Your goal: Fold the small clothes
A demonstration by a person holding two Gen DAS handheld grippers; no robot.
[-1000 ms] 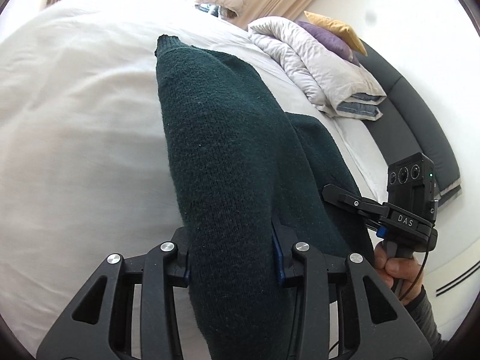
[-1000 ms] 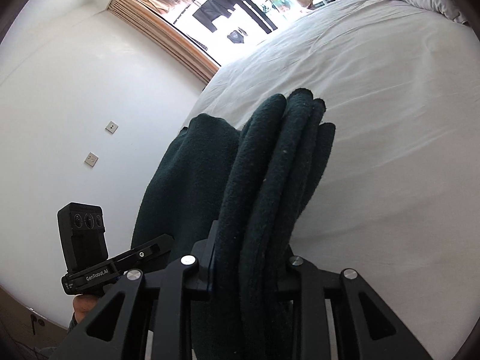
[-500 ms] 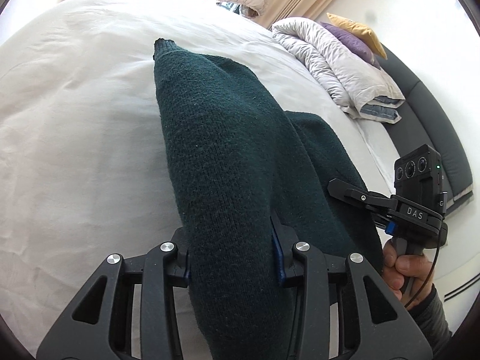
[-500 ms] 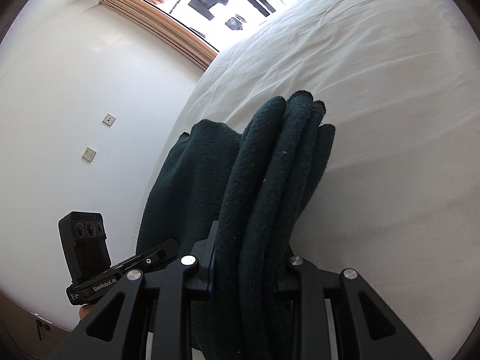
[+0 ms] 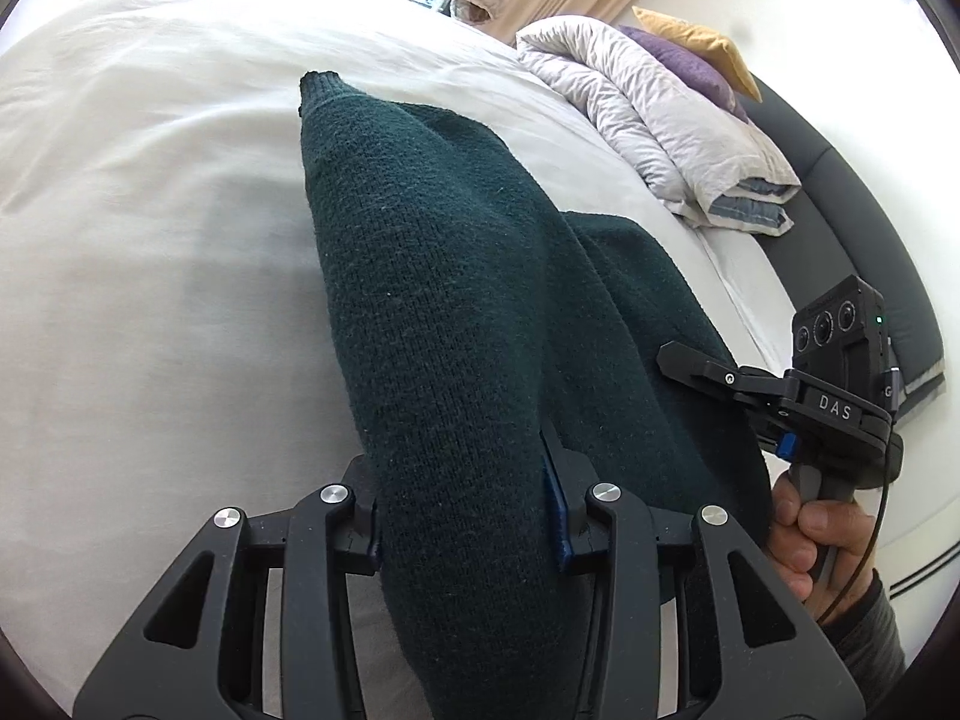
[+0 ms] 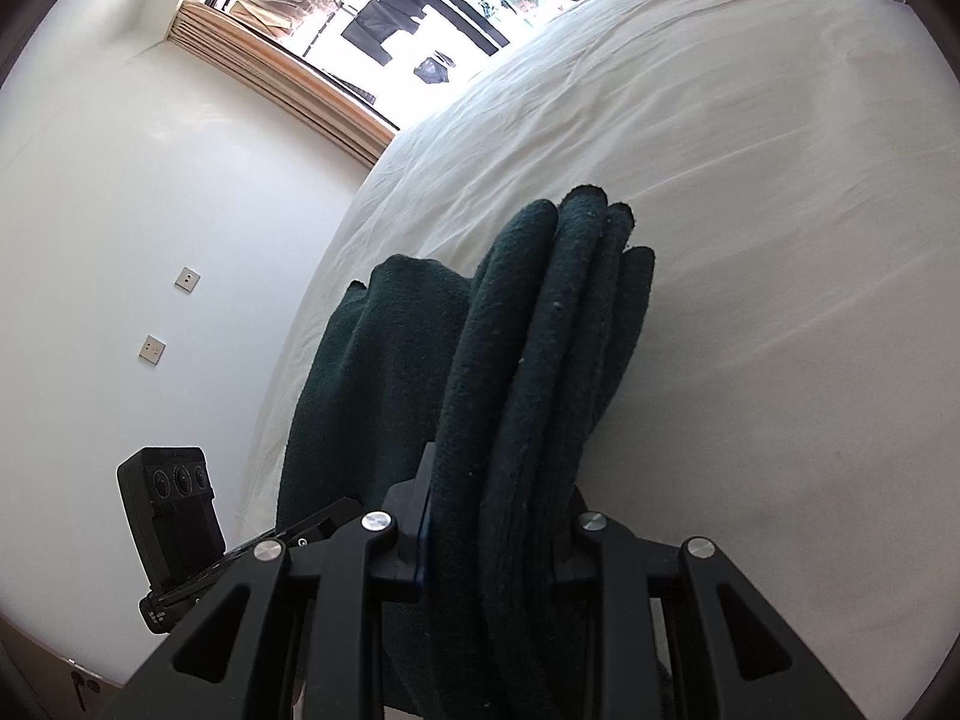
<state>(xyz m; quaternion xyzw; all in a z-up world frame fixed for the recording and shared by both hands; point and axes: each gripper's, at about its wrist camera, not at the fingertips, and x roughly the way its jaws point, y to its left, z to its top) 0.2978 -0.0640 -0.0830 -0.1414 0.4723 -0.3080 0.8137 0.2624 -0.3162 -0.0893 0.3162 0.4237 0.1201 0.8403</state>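
Note:
A dark green knitted sweater (image 5: 444, 300) hangs bunched between both grippers above the white bed sheet (image 5: 150, 240). My left gripper (image 5: 465, 510) is shut on a thick roll of it, whose cuffed end points away over the bed. In the right wrist view, several folded layers of the sweater (image 6: 540, 360) stand up between the pads of my right gripper (image 6: 498, 516), which is shut on them. The right gripper (image 5: 840, 408) also shows at the right edge of the left wrist view, held by a hand (image 5: 804, 534). The left gripper (image 6: 174, 516) appears low at the left.
A folded pale duvet (image 5: 648, 114) with purple and yellow cushions lies at the head of the bed, against a dark headboard (image 5: 840, 240). A window (image 6: 390, 18) and a white wall with sockets (image 6: 187, 279) stand beyond the bed's left side.
Both grippers have sunk towards the bed with the sweater still held between them. The grips look the same.

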